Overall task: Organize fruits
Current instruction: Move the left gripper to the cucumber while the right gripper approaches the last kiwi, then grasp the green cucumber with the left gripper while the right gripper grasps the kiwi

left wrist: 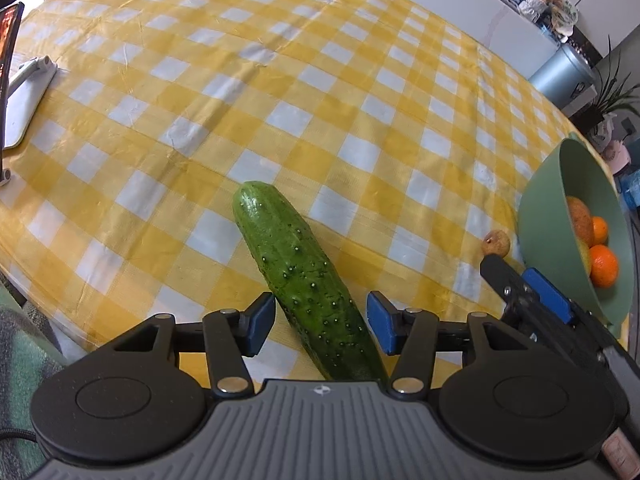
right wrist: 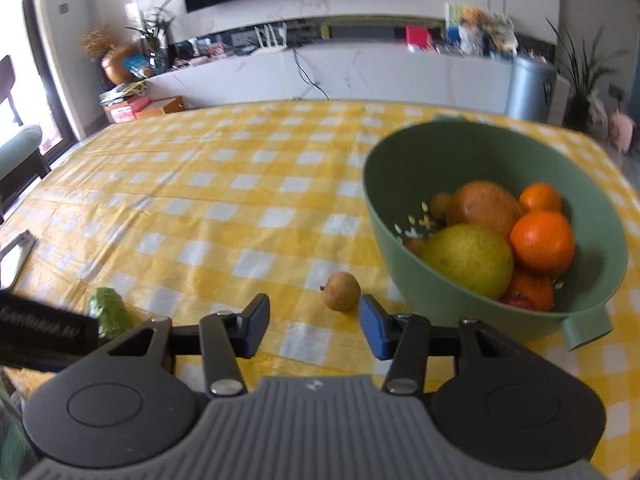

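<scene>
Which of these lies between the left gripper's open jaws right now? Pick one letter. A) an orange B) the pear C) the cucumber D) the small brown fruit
C: in the left wrist view the cucumber lies on the checkered tablecloth and runs between the open jaws of the left gripper, while the small brown fruit sits apart, beside the green bowl.

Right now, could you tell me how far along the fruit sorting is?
Done: oranges, a yellow-green pear and more sit in the green plastic bowl. In hand: nothing; the open left gripper straddles the bumpy green cucumber. Left: that, and the small brown fruit before the open right gripper.
</scene>
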Available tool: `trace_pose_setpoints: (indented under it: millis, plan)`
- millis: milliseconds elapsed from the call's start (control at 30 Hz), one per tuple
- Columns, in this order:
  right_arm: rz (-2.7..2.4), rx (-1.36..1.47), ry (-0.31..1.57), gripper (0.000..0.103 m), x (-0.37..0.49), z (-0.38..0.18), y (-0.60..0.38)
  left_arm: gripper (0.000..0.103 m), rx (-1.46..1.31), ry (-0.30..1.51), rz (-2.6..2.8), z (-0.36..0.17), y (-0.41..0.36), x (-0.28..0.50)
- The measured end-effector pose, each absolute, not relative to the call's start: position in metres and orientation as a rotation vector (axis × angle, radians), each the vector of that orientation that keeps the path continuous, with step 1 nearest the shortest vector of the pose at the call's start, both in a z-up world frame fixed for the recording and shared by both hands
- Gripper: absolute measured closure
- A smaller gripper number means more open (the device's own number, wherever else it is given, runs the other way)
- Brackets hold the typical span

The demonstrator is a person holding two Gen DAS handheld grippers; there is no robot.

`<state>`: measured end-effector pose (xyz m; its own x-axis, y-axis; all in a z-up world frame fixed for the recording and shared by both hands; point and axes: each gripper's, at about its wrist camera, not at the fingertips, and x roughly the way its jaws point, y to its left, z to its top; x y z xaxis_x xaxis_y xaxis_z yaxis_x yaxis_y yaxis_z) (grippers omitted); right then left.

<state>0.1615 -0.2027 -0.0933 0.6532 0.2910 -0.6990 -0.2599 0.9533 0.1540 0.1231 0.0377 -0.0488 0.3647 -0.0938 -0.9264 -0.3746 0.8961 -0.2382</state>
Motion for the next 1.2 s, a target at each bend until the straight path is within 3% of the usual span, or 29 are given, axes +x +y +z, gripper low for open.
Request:
trace_pose_setpoints:
  millis: [733, 1133, 1200]
  plan:
    - [0.319, 0.063, 0.808, 0.055, 0.162, -0.097, -0.203, 0.047, -0.424, 1.181, 0.109, -0.058, 0.039, 0.126]
    - [0.292, 0.063, 0.806, 0.056, 0.163, -0.097, -0.201, 0.053, -0.175, 1.064, -0.088, -0.043, 0.028, 0.154]
    - [0.288, 0.079, 0.817, 0.061, 0.165, -0.1, -0.201, 0.053, -0.123, 1.042, -0.116, -0.041, 0.023, 0.158]
